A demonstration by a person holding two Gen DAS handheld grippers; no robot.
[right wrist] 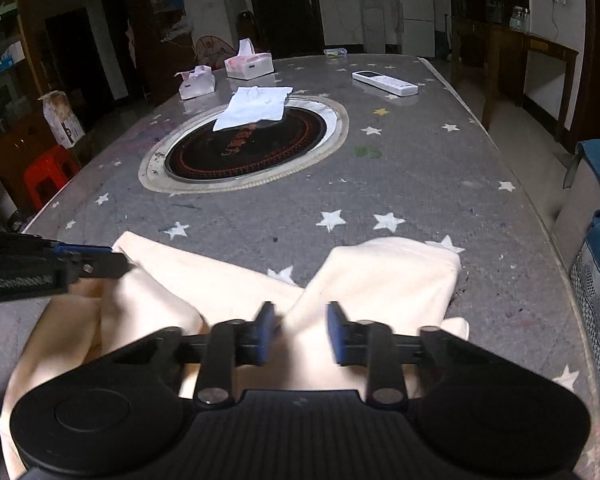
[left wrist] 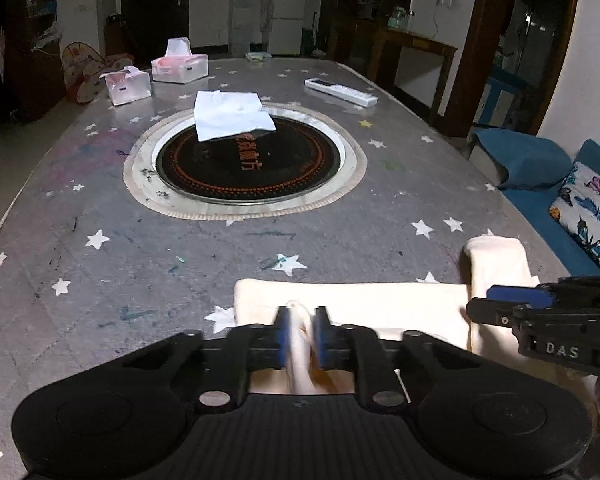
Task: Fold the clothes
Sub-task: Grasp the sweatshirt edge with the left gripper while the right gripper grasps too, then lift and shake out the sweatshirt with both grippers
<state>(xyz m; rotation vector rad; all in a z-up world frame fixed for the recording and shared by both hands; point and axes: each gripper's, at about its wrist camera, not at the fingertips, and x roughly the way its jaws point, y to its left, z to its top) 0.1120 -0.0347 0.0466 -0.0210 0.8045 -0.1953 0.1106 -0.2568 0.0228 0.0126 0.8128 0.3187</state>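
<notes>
Both grippers at the near edge of a cream garment, ready for a fold.

From the left wrist: left gripper (left wrist: 300,334) pinched narrow on a raised ridge of the cream garment (left wrist: 352,300) at the near edge of the bench (left wrist: 100,200), likely for a lift; right gripper (left wrist: 500,306) alongside, over the cloth's right part. From the right wrist: right gripper (right wrist: 300,330) partly closed, cloth between its blurred pads (right wrist: 266,330), firm contact impossible to tell; garment spread in two lobes, probably for a paired lift. Folded white cloth (right wrist: 256,106) well apart, farther back.
</notes>
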